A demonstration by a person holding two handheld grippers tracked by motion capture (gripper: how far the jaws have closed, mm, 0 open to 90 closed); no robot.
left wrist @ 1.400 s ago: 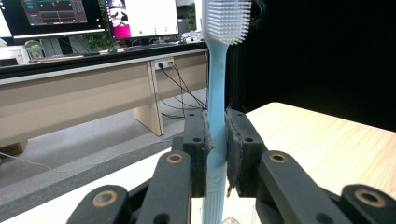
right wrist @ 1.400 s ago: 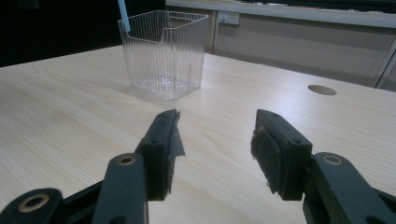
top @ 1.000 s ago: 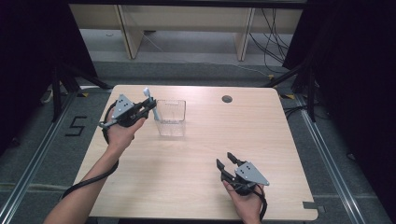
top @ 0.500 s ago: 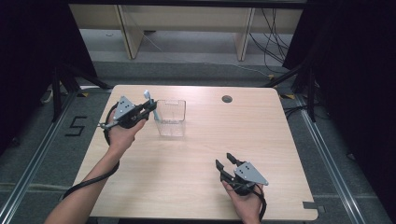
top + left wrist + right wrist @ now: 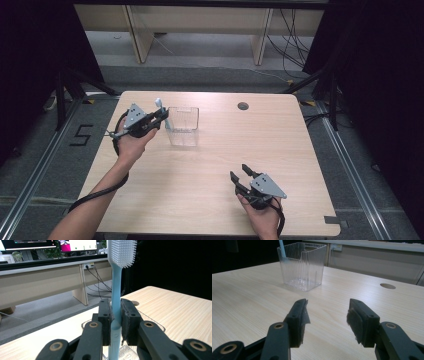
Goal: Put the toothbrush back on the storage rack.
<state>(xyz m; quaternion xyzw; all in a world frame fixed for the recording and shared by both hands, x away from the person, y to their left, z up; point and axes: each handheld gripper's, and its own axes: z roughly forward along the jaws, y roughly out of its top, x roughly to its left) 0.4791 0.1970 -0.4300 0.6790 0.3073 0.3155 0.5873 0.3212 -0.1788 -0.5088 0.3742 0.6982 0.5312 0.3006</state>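
Beside the clear container (image 5: 182,126), left gripper (image 5: 116,315) fingers clamping toothbrush (image 5: 116,287) handle (bristles up), right gripper (image 5: 327,315) wide.

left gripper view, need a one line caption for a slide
Left tongs shut on a light blue toothbrush, held upright with bristles up, above a clear plastic container on the wooden table.

A black "5" on the floor (image 5: 82,135) left of the table (image 5: 300,150)

Light-blue toothbrush (image 5: 116,297), clear ribbed container (image 5: 302,265), pale wood-grain table (image 5: 300,145)
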